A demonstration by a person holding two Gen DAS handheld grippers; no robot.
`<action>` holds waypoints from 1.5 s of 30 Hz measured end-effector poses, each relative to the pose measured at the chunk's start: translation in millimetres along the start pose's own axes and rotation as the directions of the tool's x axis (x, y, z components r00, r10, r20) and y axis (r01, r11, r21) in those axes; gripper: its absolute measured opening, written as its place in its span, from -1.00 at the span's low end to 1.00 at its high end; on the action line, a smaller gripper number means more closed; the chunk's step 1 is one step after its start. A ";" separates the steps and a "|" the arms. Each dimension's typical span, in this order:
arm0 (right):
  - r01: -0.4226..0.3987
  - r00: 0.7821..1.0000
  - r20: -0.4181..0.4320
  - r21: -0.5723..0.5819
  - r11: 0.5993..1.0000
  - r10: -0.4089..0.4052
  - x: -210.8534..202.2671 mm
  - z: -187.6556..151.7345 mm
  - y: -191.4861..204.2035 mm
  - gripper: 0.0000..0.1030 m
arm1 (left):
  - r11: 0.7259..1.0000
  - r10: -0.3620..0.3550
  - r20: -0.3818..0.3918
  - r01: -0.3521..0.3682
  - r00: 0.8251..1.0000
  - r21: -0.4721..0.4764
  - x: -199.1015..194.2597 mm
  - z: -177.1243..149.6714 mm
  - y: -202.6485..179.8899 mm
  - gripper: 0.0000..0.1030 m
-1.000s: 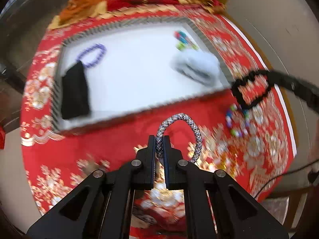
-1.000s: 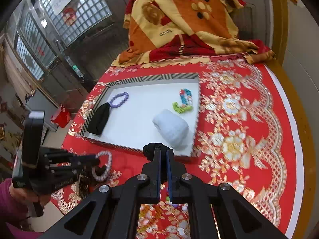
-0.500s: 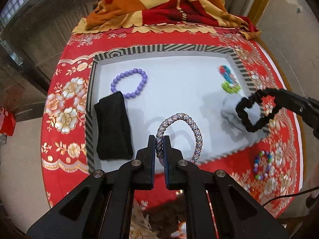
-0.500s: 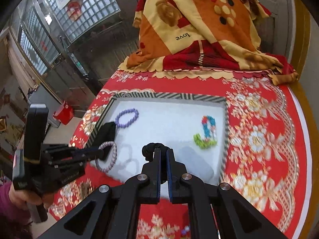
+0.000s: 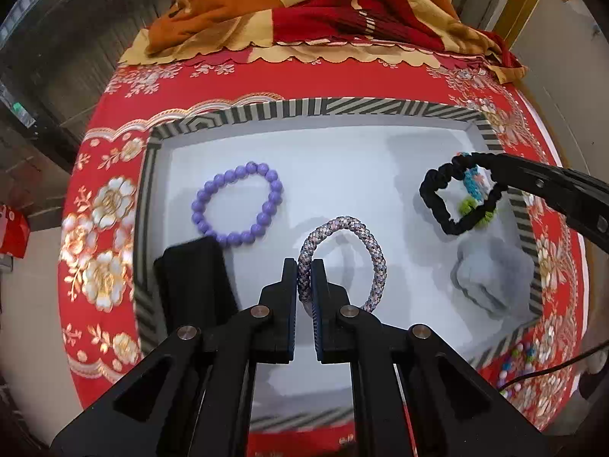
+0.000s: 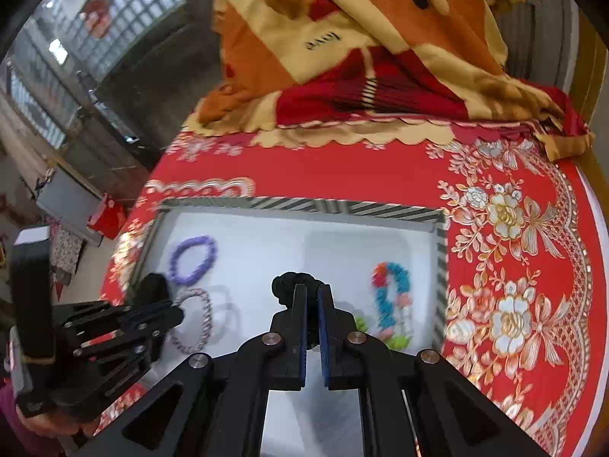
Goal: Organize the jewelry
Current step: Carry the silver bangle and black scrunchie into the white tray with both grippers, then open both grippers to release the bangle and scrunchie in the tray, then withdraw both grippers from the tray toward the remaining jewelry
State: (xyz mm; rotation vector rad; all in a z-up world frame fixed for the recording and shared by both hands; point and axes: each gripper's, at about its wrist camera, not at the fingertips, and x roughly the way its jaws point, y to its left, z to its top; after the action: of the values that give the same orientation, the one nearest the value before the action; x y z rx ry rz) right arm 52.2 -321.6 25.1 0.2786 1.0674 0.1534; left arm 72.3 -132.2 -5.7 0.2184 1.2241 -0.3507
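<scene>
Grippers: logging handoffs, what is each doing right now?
Left gripper: shut on grey braided rope bracelet.
Right gripper: shut on black fabric scrunchie.

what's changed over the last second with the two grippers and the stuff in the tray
Both grippers have carried their loads in from over the red cloth to above the white tray. The left gripper stays clamped on the braided bracelet, the right gripper on the black scrunchie. Nothing was let go. The purple bead bracelet, black cloth, colourful bracelet and white pouch lie where they were.
</scene>
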 end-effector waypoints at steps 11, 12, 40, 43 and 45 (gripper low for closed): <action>0.033 0.999 -0.035 0.081 0.996 -0.030 39.6 24.2 -37.4 -0.90 | 1.000 -0.006 -0.019 0.006 1.000 -0.010 20.2 28.4 -5.4 -0.89; 0.026 0.999 -0.041 0.081 0.996 -0.023 43.9 25.9 -38.3 -0.90 | 1.000 -0.005 -0.022 0.005 1.000 -0.013 22.2 30.5 -5.9 -0.89; 0.002 0.999 0.041 0.058 0.998 -0.004 -30.5 -11.4 -11.5 -0.42 | 0.994 0.030 0.041 -0.026 0.999 -0.105 -19.6 2.7 -5.9 -0.11; 0.000 0.999 0.050 0.062 0.998 -0.003 -43.4 -25.7 -5.3 -0.39 | 0.994 0.034 0.056 -0.028 0.998 -0.110 -30.8 -7.8 -9.2 -0.11; -0.003 0.998 0.055 0.060 0.998 -0.001 -52.7 -38.0 -0.2 -0.38 | 0.993 0.039 0.066 -0.031 0.997 -0.113 -38.9 -17.5 -10.6 -0.11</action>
State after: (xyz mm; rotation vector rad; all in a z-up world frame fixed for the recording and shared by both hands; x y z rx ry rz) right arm -6.3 -329.6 52.2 0.3357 1.0180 0.1141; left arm 41.4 -130.3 25.5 0.1306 1.1673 -0.2565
